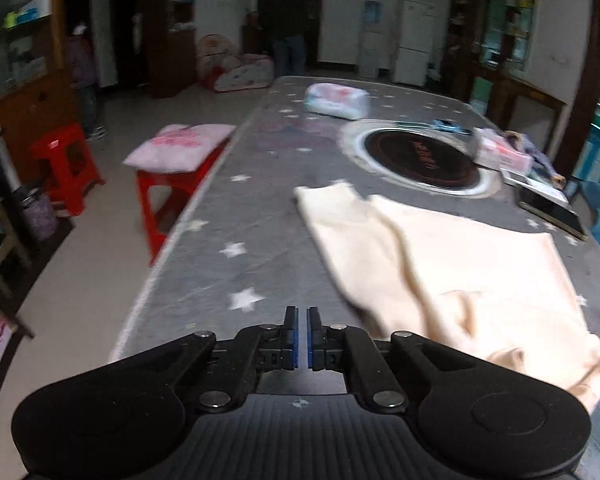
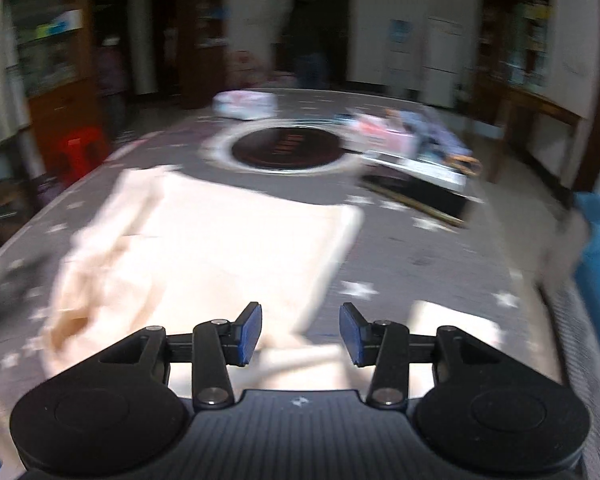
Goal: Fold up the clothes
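Lying lengthwise, cream garment

A dim interior is lit softly and evenly, with only faint shadows cast. Heavy motion blur is seen across the right wrist view, while the left is smeared mainly at its sides. Straight lines are bowed and corners darkened by fisheye distortion.

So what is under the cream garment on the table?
The cream garment lies on a grey star-printed tablecloth, which shows all around it. The round dark hotplate sits beyond it, uncovered. Whether anything lies beneath the cloth's rumpled near end cannot be seen.
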### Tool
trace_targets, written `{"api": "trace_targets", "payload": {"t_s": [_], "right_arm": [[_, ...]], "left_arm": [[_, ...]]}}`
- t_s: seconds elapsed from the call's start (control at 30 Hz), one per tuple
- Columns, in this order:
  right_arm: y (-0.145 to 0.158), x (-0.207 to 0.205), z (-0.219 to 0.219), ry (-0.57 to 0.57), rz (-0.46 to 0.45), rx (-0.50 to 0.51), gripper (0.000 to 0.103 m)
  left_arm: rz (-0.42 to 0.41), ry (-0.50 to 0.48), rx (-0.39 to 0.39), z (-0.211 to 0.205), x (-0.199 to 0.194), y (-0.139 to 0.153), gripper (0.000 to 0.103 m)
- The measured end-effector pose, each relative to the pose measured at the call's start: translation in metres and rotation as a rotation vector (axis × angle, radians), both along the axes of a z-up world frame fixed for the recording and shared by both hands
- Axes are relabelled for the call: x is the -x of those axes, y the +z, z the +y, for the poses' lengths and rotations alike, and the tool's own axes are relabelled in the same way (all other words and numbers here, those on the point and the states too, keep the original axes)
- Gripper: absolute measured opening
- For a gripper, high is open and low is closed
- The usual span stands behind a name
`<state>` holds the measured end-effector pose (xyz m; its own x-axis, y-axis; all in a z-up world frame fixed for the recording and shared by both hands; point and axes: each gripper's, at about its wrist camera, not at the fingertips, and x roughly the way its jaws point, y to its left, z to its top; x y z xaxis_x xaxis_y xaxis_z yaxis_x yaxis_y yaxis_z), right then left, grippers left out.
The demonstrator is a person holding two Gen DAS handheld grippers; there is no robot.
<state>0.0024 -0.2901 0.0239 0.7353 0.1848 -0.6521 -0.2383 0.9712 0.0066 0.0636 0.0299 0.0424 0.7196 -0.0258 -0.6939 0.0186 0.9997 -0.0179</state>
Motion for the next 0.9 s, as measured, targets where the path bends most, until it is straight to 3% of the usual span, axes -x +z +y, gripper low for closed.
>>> {"api": "trace_targets", "payload": {"t_s": [0.13,0.27,0.47,0.57,0.6,0.63,0.77,0.9], "right_arm": [[-0.001,0.000,0.034,0.154,0.024,-0.038,0.043],[-0.008,-0.002,0.065,0.260,0.043,-0.021,0.043],[-0.018,0.002,0.093,0.350,0.068,0.002,0.043],[-0.021,0.003,0.100,0.367,0.074,0.018,0.043],[-0.022,0.003,0.102,0.371,0.076,0.020,0.043],[-0.023,0.003,0.105,0.376,0.078,0.023,0.043],[-0.027,0.005,0.107,0.380,0.083,0.042,0.043],[-0.029,0.006,0.106,0.372,0.092,0.058,0.043]], "left_arm": [[-0.002,-0.072,0.023,-0.025,-0.016,0.001,0.029],[0.016,-0.109,0.040,-0.046,-0.045,-0.006,0.034],[0.065,-0.120,-0.001,-0.068,-0.082,-0.029,0.035],[0.097,-0.120,-0.020,-0.073,-0.093,-0.042,0.023],[0.101,-0.119,-0.025,-0.073,-0.094,-0.045,0.010],[0.103,-0.119,-0.024,-0.071,-0.094,-0.047,0.005],[0.050,-0.086,0.003,-0.059,-0.079,-0.034,0.002],[-0.037,-0.016,0.043,-0.026,-0.041,-0.006,0.002]]}}
